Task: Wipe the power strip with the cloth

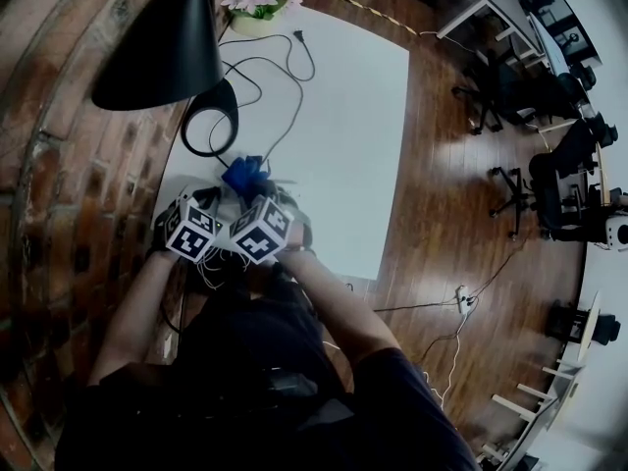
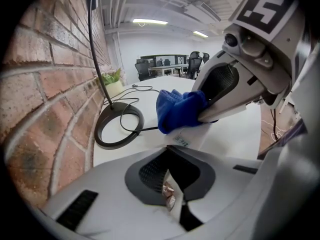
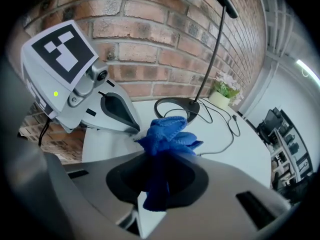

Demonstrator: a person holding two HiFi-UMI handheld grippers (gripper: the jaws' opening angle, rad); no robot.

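The blue cloth [image 3: 167, 134] is bunched in my right gripper [image 3: 161, 156], which is shut on it; a tail of it hangs back between the jaws. In the left gripper view the cloth [image 2: 177, 109] hangs over the white power strip [image 2: 197, 138], which carries a small label. My left gripper [image 2: 169, 151] is shut, its tips right at the strip's near end. Whether they pinch it or only press on it I cannot tell. In the head view the cloth [image 1: 243, 175] shows just beyond both marker cubes, which hide the strip.
The white table [image 1: 343, 116] runs along a brick wall [image 2: 45, 84]. A black lamp's ring base [image 1: 209, 126] with a looping black cord [image 1: 265, 77] lies just beyond the cloth. The lamp shade [image 1: 157, 47] hangs overhead. A flower pot [image 1: 257, 3] stands at the far end.
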